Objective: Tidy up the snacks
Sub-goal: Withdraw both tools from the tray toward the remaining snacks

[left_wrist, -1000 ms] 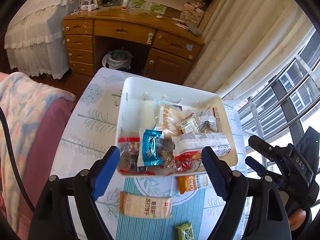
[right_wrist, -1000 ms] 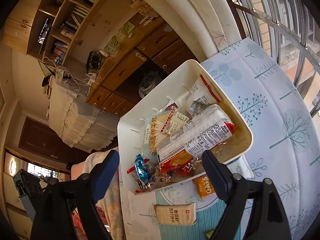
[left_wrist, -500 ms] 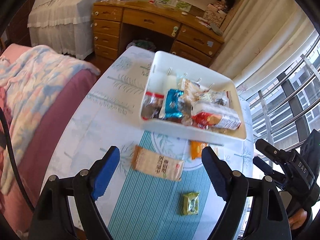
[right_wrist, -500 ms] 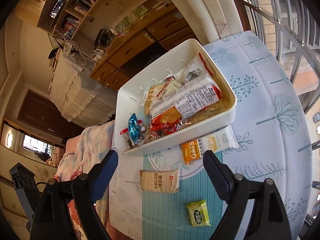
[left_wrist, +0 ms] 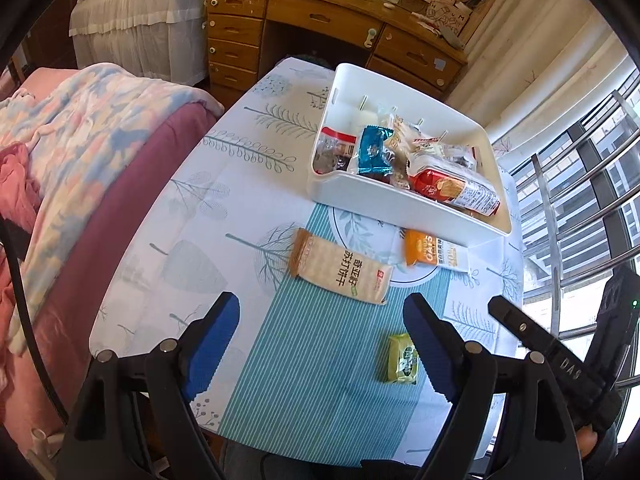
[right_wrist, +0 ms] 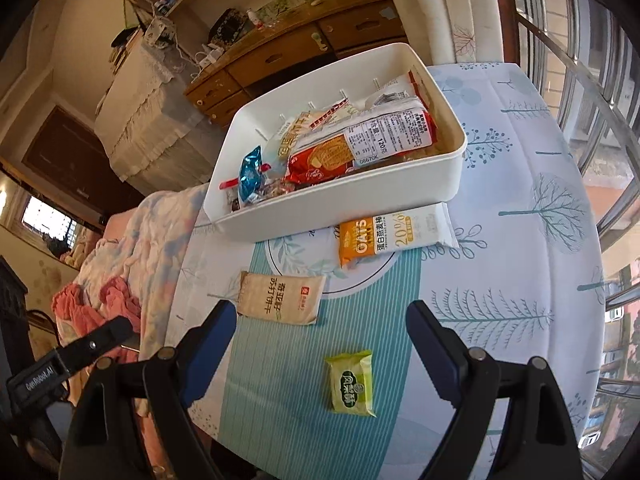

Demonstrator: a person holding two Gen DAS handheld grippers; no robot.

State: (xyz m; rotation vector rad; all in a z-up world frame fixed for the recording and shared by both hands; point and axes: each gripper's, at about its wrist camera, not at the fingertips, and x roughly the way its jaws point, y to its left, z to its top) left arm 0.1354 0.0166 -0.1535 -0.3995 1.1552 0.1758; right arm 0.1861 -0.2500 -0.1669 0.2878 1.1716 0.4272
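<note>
1. Here, a white bin (left_wrist: 404,196) sits at the far side of the table (left_wrist: 192,216) and holds a heap of snacks: a red biscuit roll (left_wrist: 456,190) along its near wall, a blue packet (left_wrist: 372,152) beside it, a clear bag with a red top (left_wrist: 334,148) in the left corner, and several pale wrappers behind.
2. Three snacks lie loose on the cloth outside the bin: an orange oat bar (left_wrist: 434,254) touching the bin's near wall, a tan cracker pack (left_wrist: 342,272) just left of it, and a small green packet (left_wrist: 402,358) nearer the viewer.
3. The left gripper (left_wrist: 320,340) has its jaws spread wide with nothing between them; the cracker pack lies just ahead of the gap and the green packet sits close inside its right finger.
4. The right gripper (right_wrist: 316,344) is likewise spread and empty; the green packet (right_wrist: 351,378) lies between its fingers without touching either, and the cracker pack (right_wrist: 280,298) sits by its left fingertip.
5. The left view shows a desk (left_wrist: 332,28) and a bed with a flowered blanket (left_wrist: 80,128); the right view shows the oat bar (right_wrist: 394,236) in full, its print readable, and a window grille (right_wrist: 580,60).
</note>
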